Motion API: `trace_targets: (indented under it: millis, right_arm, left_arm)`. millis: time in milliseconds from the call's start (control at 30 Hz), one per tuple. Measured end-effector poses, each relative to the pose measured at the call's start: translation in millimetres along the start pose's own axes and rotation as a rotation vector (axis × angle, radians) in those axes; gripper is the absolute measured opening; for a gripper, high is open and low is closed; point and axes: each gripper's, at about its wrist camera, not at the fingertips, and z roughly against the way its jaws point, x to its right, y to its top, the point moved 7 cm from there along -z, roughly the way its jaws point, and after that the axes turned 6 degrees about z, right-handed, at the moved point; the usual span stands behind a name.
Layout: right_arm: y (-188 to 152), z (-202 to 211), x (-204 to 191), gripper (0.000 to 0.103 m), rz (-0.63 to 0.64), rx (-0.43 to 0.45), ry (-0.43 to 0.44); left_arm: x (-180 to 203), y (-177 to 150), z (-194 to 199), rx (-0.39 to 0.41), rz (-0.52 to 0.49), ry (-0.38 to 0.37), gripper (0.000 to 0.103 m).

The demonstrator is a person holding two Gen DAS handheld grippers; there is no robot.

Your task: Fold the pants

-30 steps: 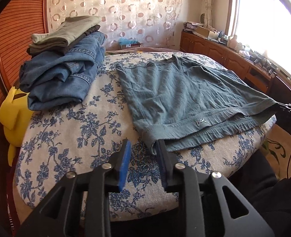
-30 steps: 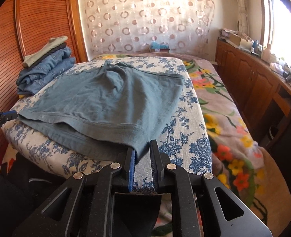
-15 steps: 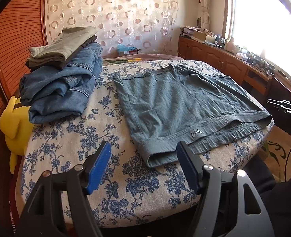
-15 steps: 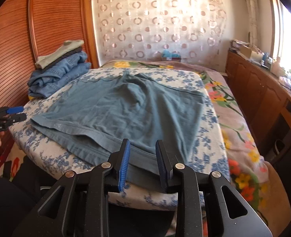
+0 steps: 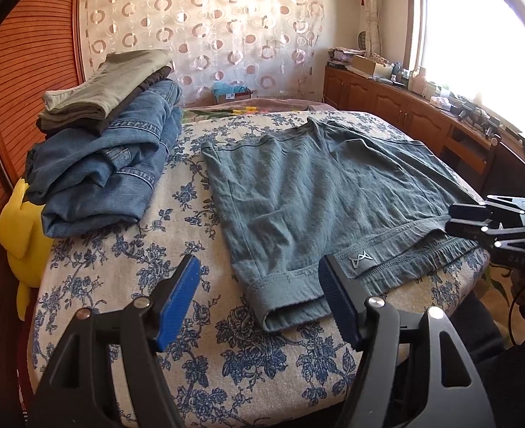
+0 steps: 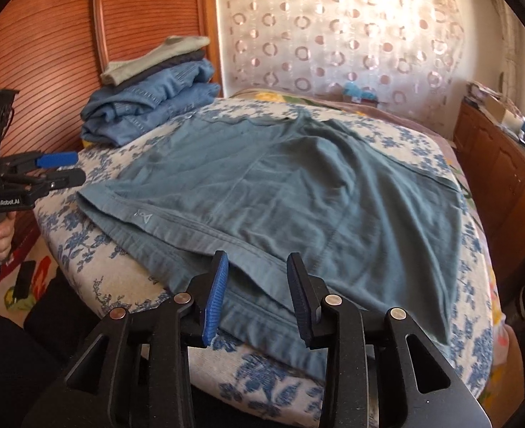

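- two grippers hover at the near edge of the bed [image 5: 95, 267], one by each near corner of the pants [image 5: 319, 192].
- pants: grey-green, spread flat on the blue-flowered cover, waistband along the near edge, a small logo tag [image 5: 360, 259] on the band; the legs run toward the far edge.
- left gripper [image 5: 259, 296]: jaws wide apart, having just been opening, nothing clamped; the near left corner of the waistband lies on the cover between the blue pads [image 5: 177, 299] without touching them.
- right gripper [image 6: 257, 296]: jaws partly apart and just been opening; the waistband's hem lies below and between them, pads not pressing on it (the cloth looks slightly blurred here).
- a hand [image 6: 0, 237] grips the left gripper's handle, seen at the left border of the right wrist view.
- stack of folded clothes [image 5: 102, 157], jeans beneath, olive and dark items on top, sits at the far left corner of the bed, well apart from the pants.
- a yellow soft toy [image 5: 20, 228] is wedged at the bed's left edge, under the stack.
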Motion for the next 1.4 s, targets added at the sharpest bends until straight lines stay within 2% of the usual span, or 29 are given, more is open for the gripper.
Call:
trace_targets:
  millis: [167,467,500,567,633,700,767,1267,1400]
  right_arm:
    - [-4,-19,-10,0.037,0.043,-0.051,0.008]
    - [0,-32,-15,0.036,0.094,-0.069,-0.03]
    - [0,-32,-15,0.03,0.101,-0.068,-0.031]
    - [0,-34,-16,0.026,0.113,-0.07,-0.035]
    - [1,-34,-14,0.014,0.113,-0.067,-0.042]
    - [1,-33,-14,0.006,0.108,-0.061,-0.028]
    - [2,-31,-14,0.003,0.108,-0.058,-0.024]
    - [-2,-2,-44,0.0,0.124,-0.046,0.087]
    - [-6,-4,-41,0.001,0.11,-0.055,0.08]
  left_arm:
    - [1,-3,-2,-0.01,0.002,-0.005,0.068]
    - [0,-8,-4,-0.02,0.007,-0.005,0.068]
    - [0,-8,-4,-0.02,0.007,-0.004,0.068]
    - [0,-9,-5,-0.021,0.007,-0.005,0.069]
    - [0,-10,-5,-0.022,0.007,-0.004,0.068]
    - [0,-11,-7,-0.025,0.008,-0.003,0.068]
    - [0,-11,-7,-0.027,0.009,-0.003,0.068]
    - [2,-10,-16,-0.042,0.006,-0.003,0.069]
    - [-1,-11,-22,-0.053,0.006,0.008,0.068]
